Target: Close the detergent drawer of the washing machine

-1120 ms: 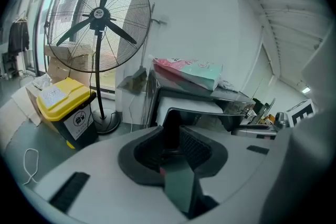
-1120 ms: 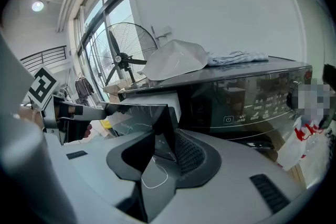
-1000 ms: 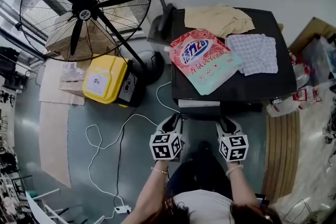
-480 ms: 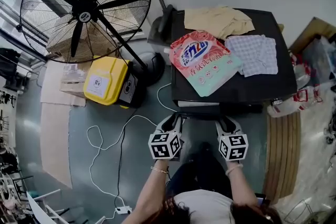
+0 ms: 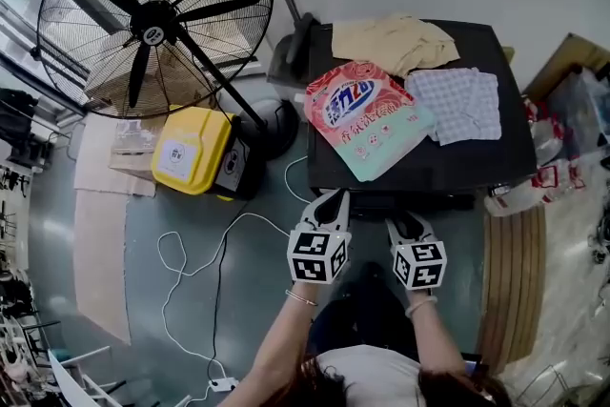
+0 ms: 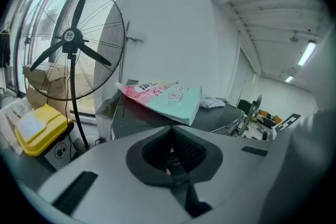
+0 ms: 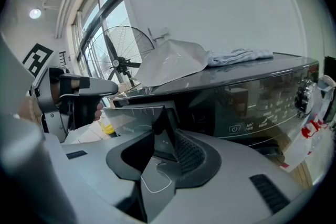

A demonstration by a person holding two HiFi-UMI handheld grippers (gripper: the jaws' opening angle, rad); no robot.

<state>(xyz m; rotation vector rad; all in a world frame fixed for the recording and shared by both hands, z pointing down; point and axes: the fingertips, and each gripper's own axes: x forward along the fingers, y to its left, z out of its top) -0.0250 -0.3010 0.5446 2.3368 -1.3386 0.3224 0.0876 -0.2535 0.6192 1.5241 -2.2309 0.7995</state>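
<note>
Grey floor, black washing machine [image 5: 419,162] — its detergent drawer [image 7: 126,115] juts out of the front-left, towards the person.
Right gripper [image 7: 169,139] is nearer: its jaws are released with the drawer's front corner between them, so the push runs straight into the machine. Left gripper [image 6: 171,132], clenched on nothing, hangs by the machine's front-left corner. Detergent pouch [image 5: 367,114] and 2 cloths lie on top — clear of the drawer.

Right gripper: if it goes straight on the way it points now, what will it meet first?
The open detergent drawer: its glossy front seems to sit between the parted jaws of the right gripper. Behind it stands the washing machine.
</note>
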